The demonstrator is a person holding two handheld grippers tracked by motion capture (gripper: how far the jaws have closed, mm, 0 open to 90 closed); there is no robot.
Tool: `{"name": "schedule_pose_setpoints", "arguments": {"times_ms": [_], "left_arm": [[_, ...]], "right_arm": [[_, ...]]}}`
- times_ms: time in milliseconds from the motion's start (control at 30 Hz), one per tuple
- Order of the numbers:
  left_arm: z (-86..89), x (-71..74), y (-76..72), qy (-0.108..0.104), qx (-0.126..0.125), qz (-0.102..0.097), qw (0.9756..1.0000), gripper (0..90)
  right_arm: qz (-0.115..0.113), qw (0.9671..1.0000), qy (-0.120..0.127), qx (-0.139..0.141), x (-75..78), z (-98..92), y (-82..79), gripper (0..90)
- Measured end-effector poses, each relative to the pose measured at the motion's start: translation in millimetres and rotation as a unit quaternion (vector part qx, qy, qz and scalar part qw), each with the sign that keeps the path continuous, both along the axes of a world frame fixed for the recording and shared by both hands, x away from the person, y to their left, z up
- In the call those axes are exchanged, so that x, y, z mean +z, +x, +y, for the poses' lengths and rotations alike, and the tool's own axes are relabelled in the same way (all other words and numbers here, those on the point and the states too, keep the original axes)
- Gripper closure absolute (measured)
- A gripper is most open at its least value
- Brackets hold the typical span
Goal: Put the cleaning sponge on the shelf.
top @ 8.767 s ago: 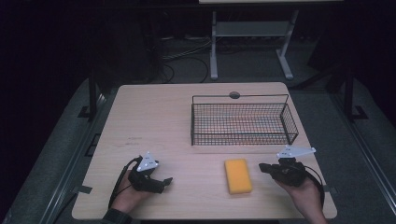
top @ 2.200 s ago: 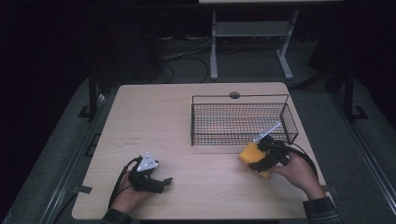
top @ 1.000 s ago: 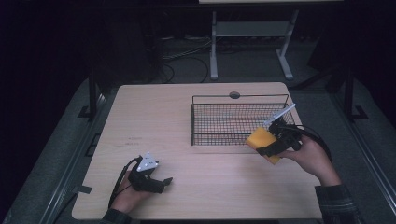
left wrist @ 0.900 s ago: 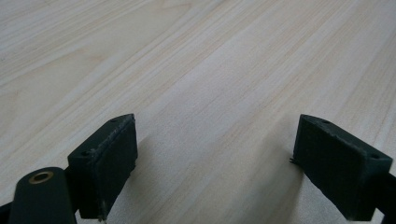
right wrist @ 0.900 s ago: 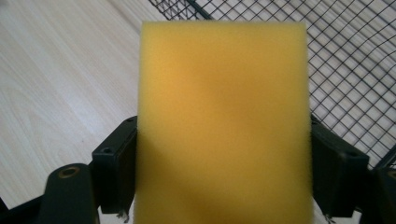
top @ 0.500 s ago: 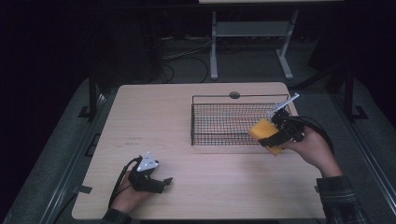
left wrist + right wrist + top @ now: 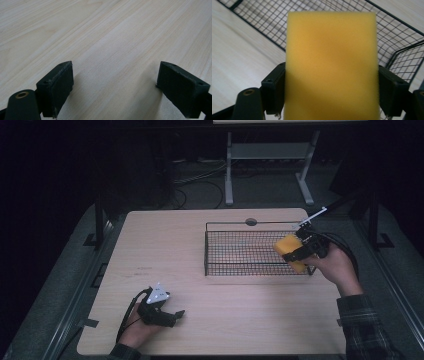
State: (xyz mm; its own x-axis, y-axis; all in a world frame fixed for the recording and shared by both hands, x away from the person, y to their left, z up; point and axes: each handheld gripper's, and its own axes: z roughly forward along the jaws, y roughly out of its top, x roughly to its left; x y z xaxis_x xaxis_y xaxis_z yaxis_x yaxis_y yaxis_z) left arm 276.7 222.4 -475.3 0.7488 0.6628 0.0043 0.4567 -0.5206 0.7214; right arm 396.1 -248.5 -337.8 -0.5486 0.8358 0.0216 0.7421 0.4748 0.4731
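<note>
Sponge sits clamped in the right tool above the basket's right end, lifted but not yet dropped in, while the left tool rests wide open and empty near the counter's front-left corner.

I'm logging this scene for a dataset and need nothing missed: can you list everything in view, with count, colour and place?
table: one, light wood, fills the middle of the high view.
wire basket: one, black, far right part of the table.
sponge: one, yellow, held at the basket's right end, off the table.
round port: one, grey, in the table's far edge behind the basket.
frame: one, pale grey, on the floor beyond the table.
left gripper: one, black with a grey plate, jaws apart, near left of the table.
right gripper: one, black, jaws clamped on the sponge's sides.
sleeve: one, dark plaid, lower right.
</note>
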Motion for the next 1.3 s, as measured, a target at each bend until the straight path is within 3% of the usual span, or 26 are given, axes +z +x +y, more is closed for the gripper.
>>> {"name": "schedule_pose_setpoints", "arguments": {"times_ms": [300, 967, 1300], "left_arm": [[0.0, 0.0, 0.0, 0.0, 0.0, 0.0, 1.0, 13.0], [0.0, 0.0, 0.0, 0.0, 0.0, 0.0, 1.0, 12.9], [0.0, 0.0, 0.0, 0.0, 0.0, 0.0, 1.0, 12.9]], "right_arm": [[0.009, 0.9992, 0.005, -0.039, -10.6, -12.3, 23.5, 22.3], [0.017, 0.9972, 0.008, -0.072, -32.7, -16.8, 58.3, 22.2], [0.025, 0.9968, -0.01, -0.075, -47.7, -13.7, 68.1, 22.1]]}}
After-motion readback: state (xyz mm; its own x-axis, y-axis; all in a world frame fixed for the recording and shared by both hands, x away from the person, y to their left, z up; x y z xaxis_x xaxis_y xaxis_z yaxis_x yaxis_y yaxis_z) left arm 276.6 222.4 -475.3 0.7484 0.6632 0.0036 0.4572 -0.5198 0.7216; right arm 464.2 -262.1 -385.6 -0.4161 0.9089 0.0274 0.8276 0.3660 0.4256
